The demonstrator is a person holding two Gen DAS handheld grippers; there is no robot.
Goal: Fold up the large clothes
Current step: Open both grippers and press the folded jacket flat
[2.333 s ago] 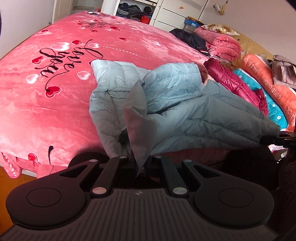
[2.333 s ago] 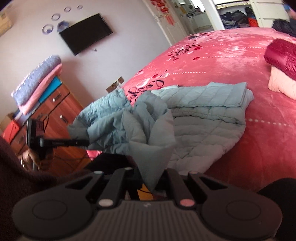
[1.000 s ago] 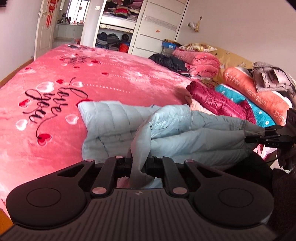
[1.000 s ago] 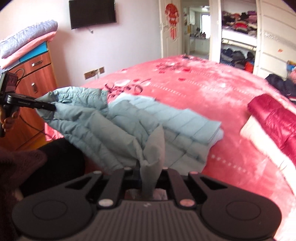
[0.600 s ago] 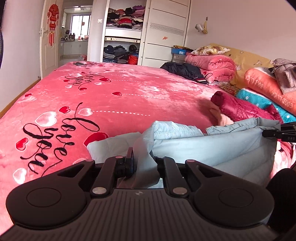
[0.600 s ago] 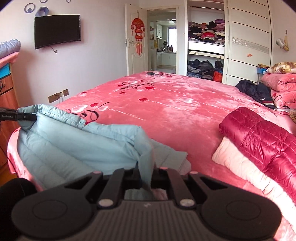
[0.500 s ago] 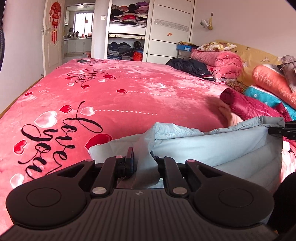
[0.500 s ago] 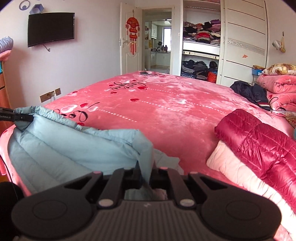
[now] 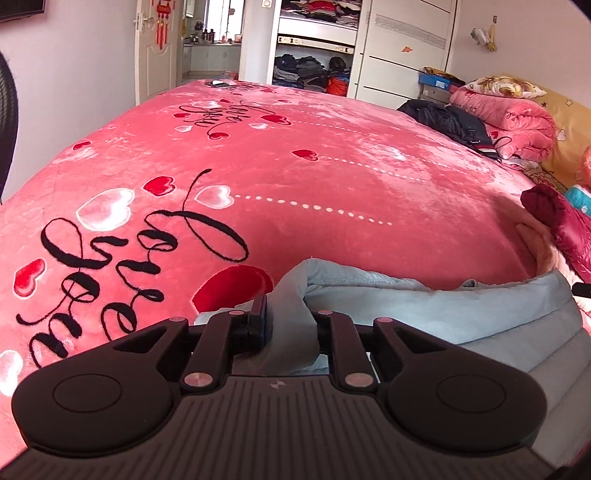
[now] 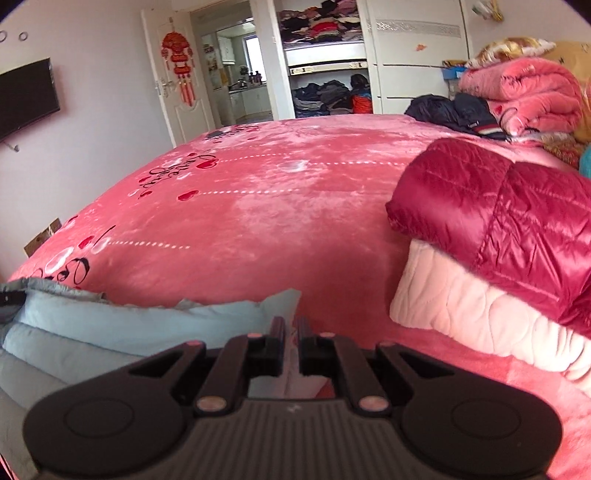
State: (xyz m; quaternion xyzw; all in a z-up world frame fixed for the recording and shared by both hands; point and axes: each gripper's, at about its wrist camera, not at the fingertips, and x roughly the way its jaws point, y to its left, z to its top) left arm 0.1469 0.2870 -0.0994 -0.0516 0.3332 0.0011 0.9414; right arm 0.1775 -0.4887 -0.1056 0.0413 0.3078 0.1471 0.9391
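Soft daylight fills my 2 views, brightest from the far doorway window [image 9: 218, 22]. Shadows stay faint. The fisheye bends walls and darkens the corners. My right view is slightly smeared; sheen glints on the red jacket [image 10: 517, 214].

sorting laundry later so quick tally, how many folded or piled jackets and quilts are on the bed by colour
light blue: 1, the padded jacket at the near edge, left gripper opening with its cloth between the jaws, right gripper shut
dark red: 1, folded jacket
pale pink: 1, folded quilted piece beneath the red one
black: 1, heaped jacket
pink: 1, rolled quilt
total: 5
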